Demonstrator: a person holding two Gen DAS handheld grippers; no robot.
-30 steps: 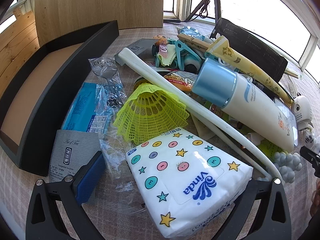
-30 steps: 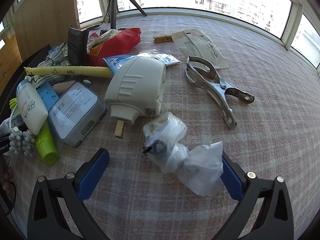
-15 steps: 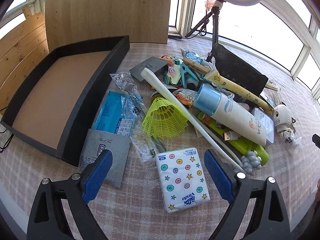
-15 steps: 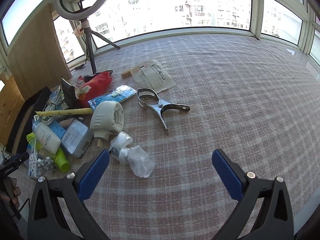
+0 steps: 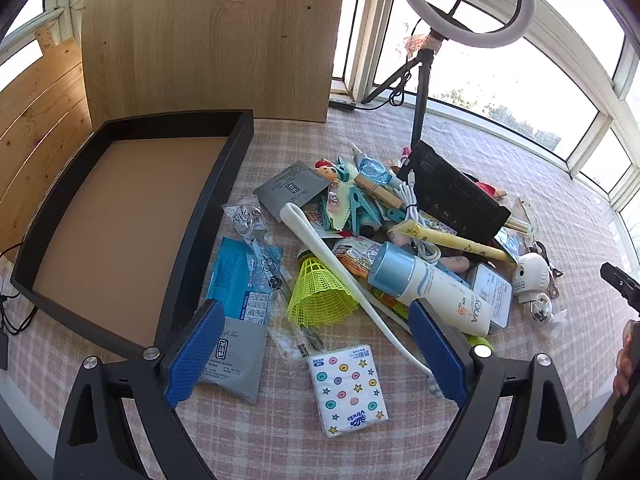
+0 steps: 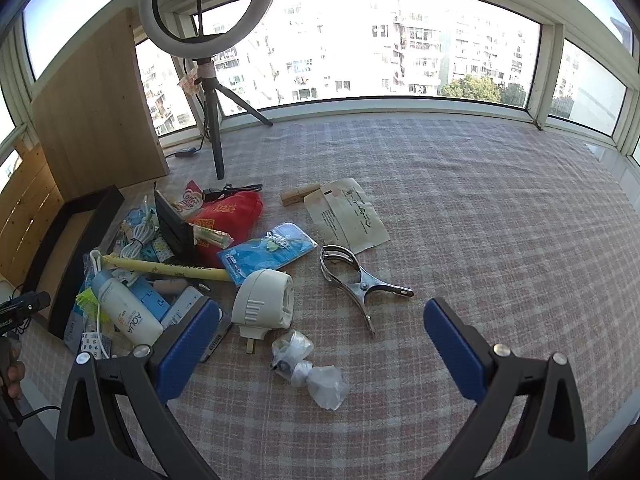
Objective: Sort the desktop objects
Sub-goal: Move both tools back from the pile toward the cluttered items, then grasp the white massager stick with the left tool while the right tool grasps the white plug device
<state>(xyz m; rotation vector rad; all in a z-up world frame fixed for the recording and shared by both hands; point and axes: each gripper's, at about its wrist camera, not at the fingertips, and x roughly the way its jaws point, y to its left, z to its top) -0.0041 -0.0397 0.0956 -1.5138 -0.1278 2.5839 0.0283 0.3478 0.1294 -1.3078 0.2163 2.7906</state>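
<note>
Clutter (image 5: 384, 248) lies beside bare tray (image 5: 120, 224); we hold left gripper (image 5: 316, 352) and right gripper (image 6: 320, 340) spread, empty, nothing yet chosen

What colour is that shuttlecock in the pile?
The shuttlecock is bright yellow-green, a plastic mesh skirt; the left wrist view shows it best.

Pink-and-white plaid tablecloth (image 6: 480, 220), black tray (image 5: 208, 216), neon-yellow shuttlecock (image 5: 320, 292), red pouch (image 6: 228, 216), star-and-dot tissue pack (image 5: 348, 388).

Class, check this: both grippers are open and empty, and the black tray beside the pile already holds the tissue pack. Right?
Not quite. The left wrist view shows the black tray empty; the tissue pack lies on the tablecloth. Both the left gripper and right gripper are open and empty.
</note>
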